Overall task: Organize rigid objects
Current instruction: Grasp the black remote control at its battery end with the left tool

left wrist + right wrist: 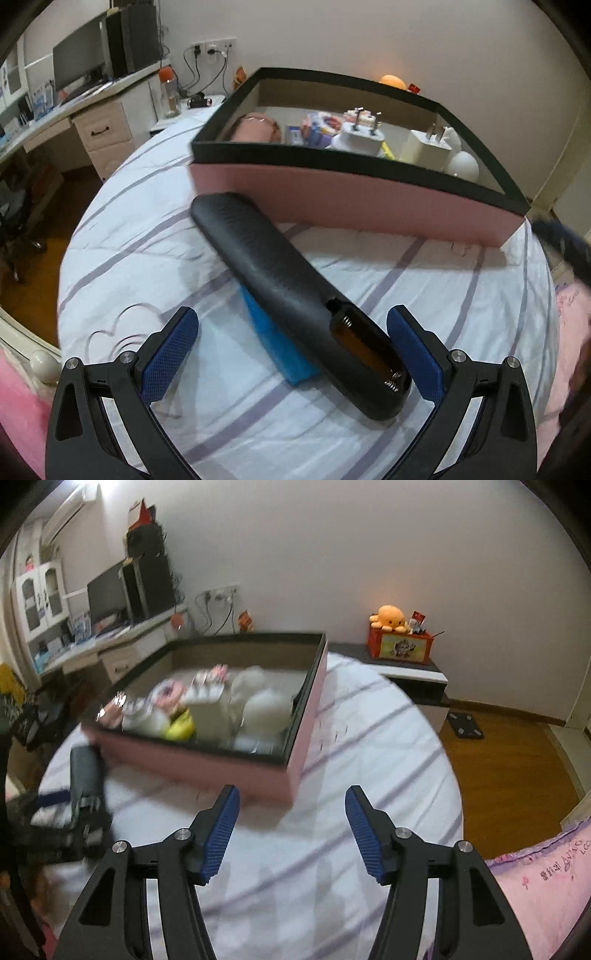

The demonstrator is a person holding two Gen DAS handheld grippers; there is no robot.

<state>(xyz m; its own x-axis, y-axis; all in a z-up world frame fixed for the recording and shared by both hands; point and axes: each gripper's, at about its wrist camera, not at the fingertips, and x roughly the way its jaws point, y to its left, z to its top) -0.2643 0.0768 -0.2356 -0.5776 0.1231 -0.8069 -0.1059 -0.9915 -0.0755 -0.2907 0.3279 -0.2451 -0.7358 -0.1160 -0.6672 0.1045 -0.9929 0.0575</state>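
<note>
On the bed [140,229], one black remote [280,280], one pink box [354,199].

The pink pillow [546,882] carries embroidered lettering (too blurred to read).

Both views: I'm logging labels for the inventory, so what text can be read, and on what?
"LO": partial purple letters on the pink pillow; the rest is too blurred.
Red box picture label: too small.
Remote: no text shows.
Items in the pink box: print unreadable.
</note>
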